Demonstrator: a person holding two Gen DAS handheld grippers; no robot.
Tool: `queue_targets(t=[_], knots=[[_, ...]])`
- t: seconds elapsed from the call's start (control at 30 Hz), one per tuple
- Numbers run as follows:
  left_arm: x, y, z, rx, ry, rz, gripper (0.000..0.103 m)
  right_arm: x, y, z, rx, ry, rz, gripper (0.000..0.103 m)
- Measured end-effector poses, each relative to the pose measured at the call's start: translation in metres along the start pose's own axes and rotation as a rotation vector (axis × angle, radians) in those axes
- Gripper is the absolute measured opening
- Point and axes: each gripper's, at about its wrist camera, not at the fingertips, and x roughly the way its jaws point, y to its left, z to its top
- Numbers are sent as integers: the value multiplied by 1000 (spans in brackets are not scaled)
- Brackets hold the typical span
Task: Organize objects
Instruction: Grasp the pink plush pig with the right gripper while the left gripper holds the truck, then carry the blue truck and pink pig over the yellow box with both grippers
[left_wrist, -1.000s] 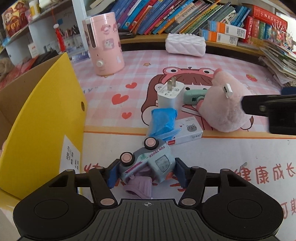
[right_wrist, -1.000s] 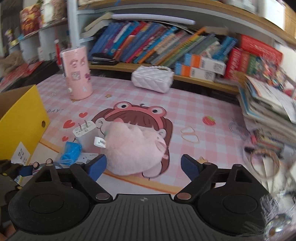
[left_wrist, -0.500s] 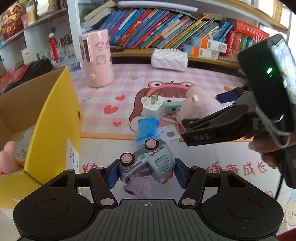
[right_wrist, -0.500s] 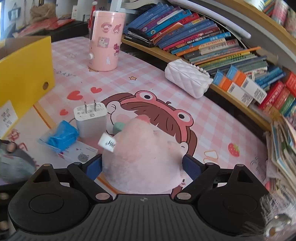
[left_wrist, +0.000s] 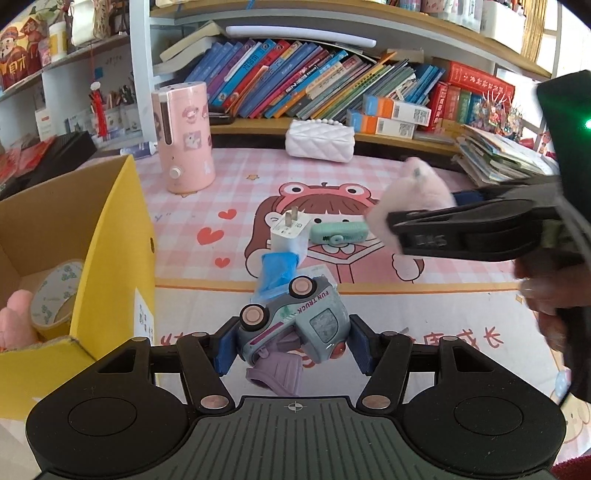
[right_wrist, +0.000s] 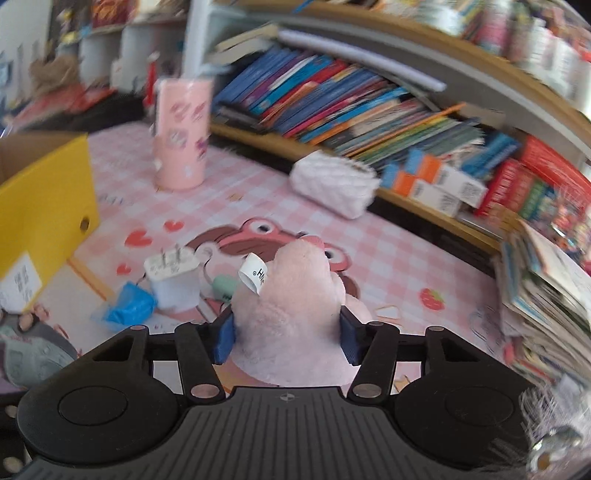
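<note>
yellow box (left_wrist: 110, 236) holds tape roll (left_wrist: 55, 291), pink plush (left_wrist: 14, 321).

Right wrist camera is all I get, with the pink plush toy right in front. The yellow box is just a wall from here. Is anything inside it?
Observer: Yes. The left wrist view looks over the wall of the yellow box, and a roll of tape lies inside.
Operator: Anything else in there?
Observer: A pink fuzzy thing sits beside the tape at the picture's edge. I can't tell what it is.
Operator: What's the grey blur at my bottom left?
Observer: A toy truck lettered FUN TRUCK, gripped in the left gripper and tipped so its wheels show.
</note>
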Motion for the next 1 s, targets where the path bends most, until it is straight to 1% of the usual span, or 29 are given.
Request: queue_targets(t=[0.2, 0.47, 0.6, 0.77, 1.0], knots=[[-13, 4, -7, -4, -21, -31, 60, -33, -1, -14, 113, 45, -18, 53], [-41, 18, -20, 9, -56, -82, 60, -82, 22, -30, 191, 35, -69, 53], [-60, 36, -29, 1, -74, -91, 60, -106, 46, -39, 224, 40, -77, 53], [-86, 66, -45, -18, -81, -87, 60, -130, 88, -45, 215, 44, -59, 53], [-118, 111, -70, -54, -73, -50, 60, -154, 146, -53, 204, 60, -7, 54]])
